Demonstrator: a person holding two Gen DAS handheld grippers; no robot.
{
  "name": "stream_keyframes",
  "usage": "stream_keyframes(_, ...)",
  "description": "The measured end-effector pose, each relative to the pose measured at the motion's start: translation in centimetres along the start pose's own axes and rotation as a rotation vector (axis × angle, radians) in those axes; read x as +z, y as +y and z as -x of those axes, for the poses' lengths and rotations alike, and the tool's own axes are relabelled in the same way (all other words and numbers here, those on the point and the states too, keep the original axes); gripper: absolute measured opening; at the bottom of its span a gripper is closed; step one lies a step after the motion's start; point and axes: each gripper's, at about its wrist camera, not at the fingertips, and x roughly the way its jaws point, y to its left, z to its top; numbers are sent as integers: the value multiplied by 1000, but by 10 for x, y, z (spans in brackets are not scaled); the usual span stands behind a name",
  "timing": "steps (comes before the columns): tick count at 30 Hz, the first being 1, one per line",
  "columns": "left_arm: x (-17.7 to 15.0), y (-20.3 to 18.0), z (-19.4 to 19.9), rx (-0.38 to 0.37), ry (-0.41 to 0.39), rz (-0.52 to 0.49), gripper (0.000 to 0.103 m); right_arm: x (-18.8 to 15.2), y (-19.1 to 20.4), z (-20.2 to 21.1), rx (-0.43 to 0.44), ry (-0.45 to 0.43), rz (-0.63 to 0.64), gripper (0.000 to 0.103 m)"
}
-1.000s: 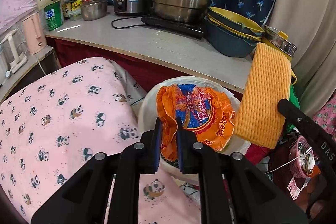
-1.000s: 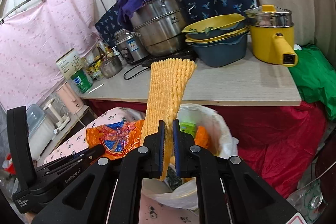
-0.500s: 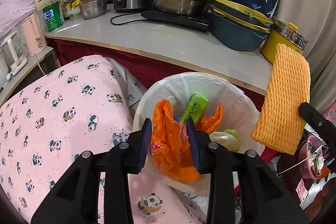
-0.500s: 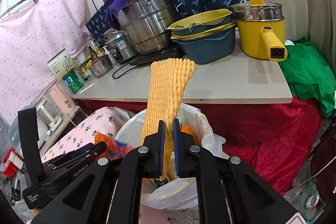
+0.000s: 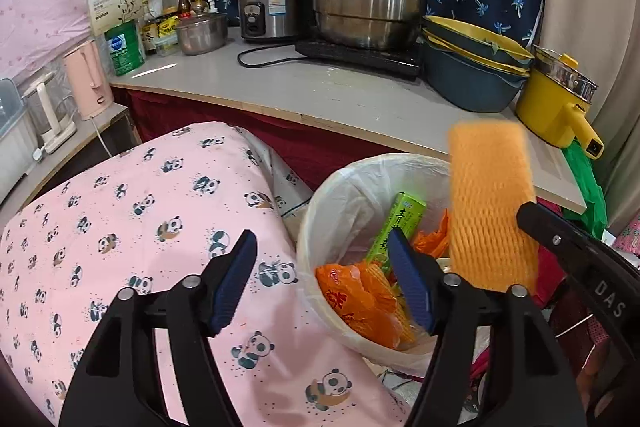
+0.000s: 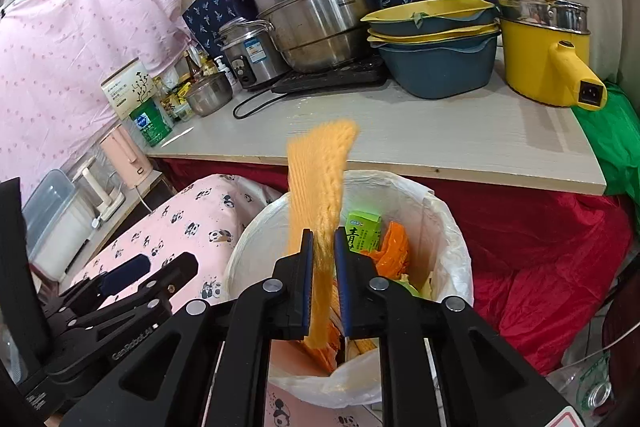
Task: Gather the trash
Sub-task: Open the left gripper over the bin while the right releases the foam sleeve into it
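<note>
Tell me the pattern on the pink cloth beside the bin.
Small pandas on the pink cloth, clearest in the left wrist view.
</note>
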Motion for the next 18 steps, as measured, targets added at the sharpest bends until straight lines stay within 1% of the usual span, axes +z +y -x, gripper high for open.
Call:
stream_keyframes(5,-1,5,11,13,-17,11,72,2,8,0,5,4,22,15)
stream_keyframes(7,-3,5,15,20,-26,14,75,1,10,3,6,3,28,18)
stream_keyframes(9,-4,5,18,21,-25,17,76,0,12,8,7,4,39,24)
stream_keyframes(13,-9,3,24,32,-27,16,79,-5,15,19,-13,3,74,30)
stream_keyframes(15,-11,3,28,35,-25,19,80,-8,16,25,-18,4,88,36)
stream_keyframes(18,-17,3,35,50,-30,22,84,-12,16,33,-20,11,98,39)
